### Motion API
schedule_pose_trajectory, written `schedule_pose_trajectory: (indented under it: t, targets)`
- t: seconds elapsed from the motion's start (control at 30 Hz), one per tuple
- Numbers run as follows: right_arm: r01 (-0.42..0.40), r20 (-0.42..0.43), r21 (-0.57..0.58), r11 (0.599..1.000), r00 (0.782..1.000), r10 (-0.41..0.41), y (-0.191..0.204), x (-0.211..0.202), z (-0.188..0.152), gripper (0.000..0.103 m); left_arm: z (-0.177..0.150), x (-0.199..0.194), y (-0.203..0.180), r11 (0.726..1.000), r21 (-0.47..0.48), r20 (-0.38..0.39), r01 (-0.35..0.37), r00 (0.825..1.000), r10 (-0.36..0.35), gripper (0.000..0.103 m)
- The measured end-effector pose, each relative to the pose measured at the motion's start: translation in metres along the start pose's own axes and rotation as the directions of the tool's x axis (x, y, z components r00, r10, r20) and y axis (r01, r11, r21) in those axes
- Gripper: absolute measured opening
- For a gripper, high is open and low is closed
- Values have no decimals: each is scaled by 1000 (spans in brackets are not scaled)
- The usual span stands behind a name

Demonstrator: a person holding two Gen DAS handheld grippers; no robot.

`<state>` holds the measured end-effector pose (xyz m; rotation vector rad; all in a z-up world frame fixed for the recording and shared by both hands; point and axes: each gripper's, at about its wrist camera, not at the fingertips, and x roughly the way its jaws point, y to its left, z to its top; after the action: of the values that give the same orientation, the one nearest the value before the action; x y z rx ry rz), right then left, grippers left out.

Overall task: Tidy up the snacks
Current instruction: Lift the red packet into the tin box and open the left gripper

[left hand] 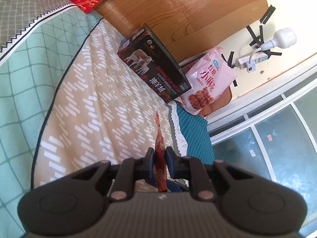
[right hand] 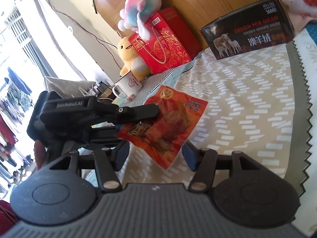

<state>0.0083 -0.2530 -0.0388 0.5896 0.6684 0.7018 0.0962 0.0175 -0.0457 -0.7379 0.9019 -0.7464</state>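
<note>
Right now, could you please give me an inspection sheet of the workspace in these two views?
Surface: bed with patterned beige bedspread, wooden headboard behind.
Job's things: red snack packet held above the bedspread; pink snack bag leans beside the black box.
Clutter: red gift box, pink plush on top of it, yellow plush, white mug.
Grippers: left gripper shut on the red snack packet; right gripper open, just below the packet.
Cables: power strip taped to the wall; wire along the wall.
Surroundings: bright window, glass panels.
</note>
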Motion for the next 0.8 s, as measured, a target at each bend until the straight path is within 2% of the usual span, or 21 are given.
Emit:
schedule_pose_trajectory:
  t: [0.37, 0.53, 0.57, 0.7, 0.73, 0.8]
  targets:
    - [-64, 21, 78, 995, 998, 62, -9, -4, 3, 57, 0, 1, 10, 999, -39, 0, 22, 1000, -22, 14]
    - [-105, 51, 177, 979, 994, 98, -22, -9, 4, 56, -2, 2, 12, 999, -43, -8, 20, 1000, -21, 14]
    - [-117, 59, 203, 972, 993, 107, -26, -10, 5, 54, -2, 2, 12, 999, -45, -8, 21, 1000, -21, 14]
    - [-126, 79, 259, 958, 991, 108, -33, -14, 4, 30, 0, 0, 12, 998, -47, 8, 34, 999, -34, 14]
    - [-122, 84, 259, 958, 991, 103, -33, -16, 4, 26, 2, -1, 11, 998, -43, 8, 38, 999, -38, 14]
    - [-117, 96, 240, 964, 991, 96, -30, -18, 5, 26, 5, 0, 5, 999, -22, 2, 32, 999, -32, 14]
